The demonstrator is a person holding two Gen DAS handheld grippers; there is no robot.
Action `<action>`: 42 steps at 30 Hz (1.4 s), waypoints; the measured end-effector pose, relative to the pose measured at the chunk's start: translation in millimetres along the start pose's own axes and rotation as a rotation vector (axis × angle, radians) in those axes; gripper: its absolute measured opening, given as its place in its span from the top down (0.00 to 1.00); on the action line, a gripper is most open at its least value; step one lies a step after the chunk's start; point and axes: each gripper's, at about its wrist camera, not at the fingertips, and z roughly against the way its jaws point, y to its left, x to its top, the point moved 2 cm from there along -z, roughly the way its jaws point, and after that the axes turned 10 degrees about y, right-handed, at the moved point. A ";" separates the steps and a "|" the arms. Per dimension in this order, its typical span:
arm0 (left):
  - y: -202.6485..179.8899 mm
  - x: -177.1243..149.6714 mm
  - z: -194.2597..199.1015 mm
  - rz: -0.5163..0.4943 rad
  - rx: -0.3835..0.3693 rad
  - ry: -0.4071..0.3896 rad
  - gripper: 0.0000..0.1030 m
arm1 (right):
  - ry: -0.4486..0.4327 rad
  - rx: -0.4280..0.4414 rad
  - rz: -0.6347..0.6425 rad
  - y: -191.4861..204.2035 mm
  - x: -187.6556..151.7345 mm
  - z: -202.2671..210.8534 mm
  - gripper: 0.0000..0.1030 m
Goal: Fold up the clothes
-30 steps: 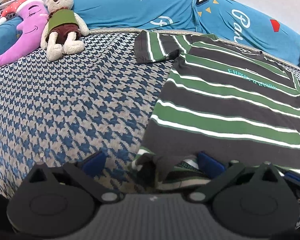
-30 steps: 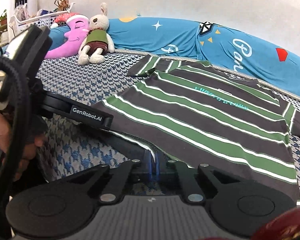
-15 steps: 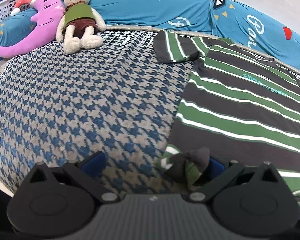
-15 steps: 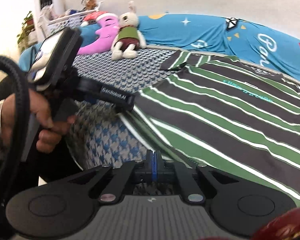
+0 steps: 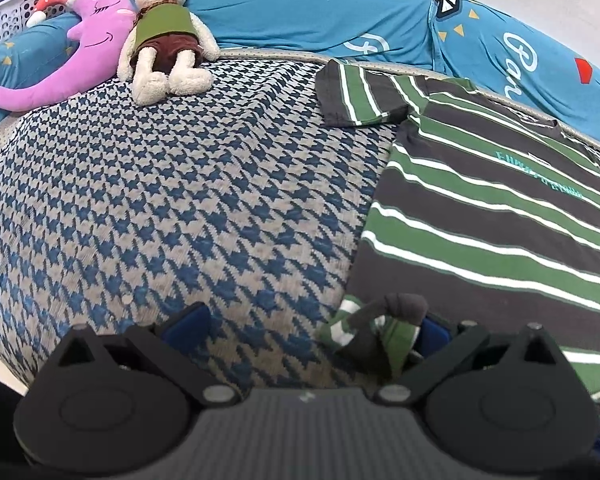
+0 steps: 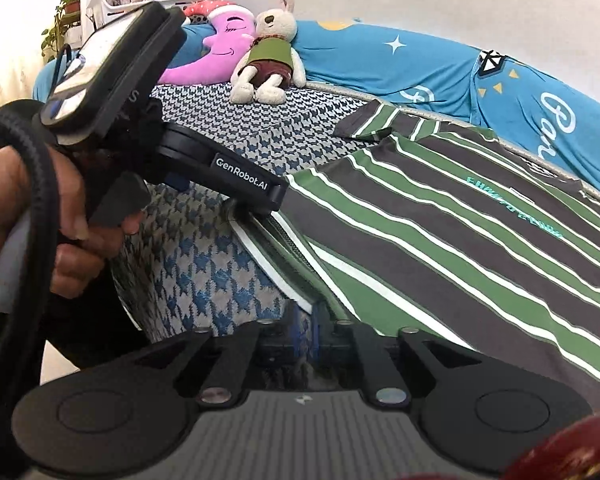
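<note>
The striped T-shirt (image 5: 496,216) lies spread on the houndstooth blanket (image 5: 180,200), its near hem pinched tight in the right gripper (image 6: 306,320), while the left gripper (image 5: 306,326) gapes wide, a bunched hem corner draped against its right finger (image 5: 430,330).

The striped T-shirt (image 5: 492,216) lies on the bed's right side. The plush rabbit (image 5: 162,36) sits far left, the moon pillow (image 5: 80,56) beside it.

Left hand-held gripper (image 5: 308,330) spread; right (image 6: 305,330) clamped.
</note>
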 end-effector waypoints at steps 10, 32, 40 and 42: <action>-2.5 11.3 -8.6 0.012 0.012 0.009 0.00 | -0.016 -0.030 0.056 0.9 13.7 -12.2 0.88; -6.4 16.3 -11.6 0.016 0.014 0.012 0.00 | -0.029 0.049 -0.016 -13.9 34.5 -24.0 0.96; 11.2 5.3 13.1 0.046 -0.037 -0.017 0.00 | -0.016 0.281 -0.081 -5.2 16.8 -1.8 0.96; 12.2 1.7 22.0 0.040 -0.042 -0.038 0.00 | -0.004 0.278 -0.097 -1.1 10.6 -4.1 0.96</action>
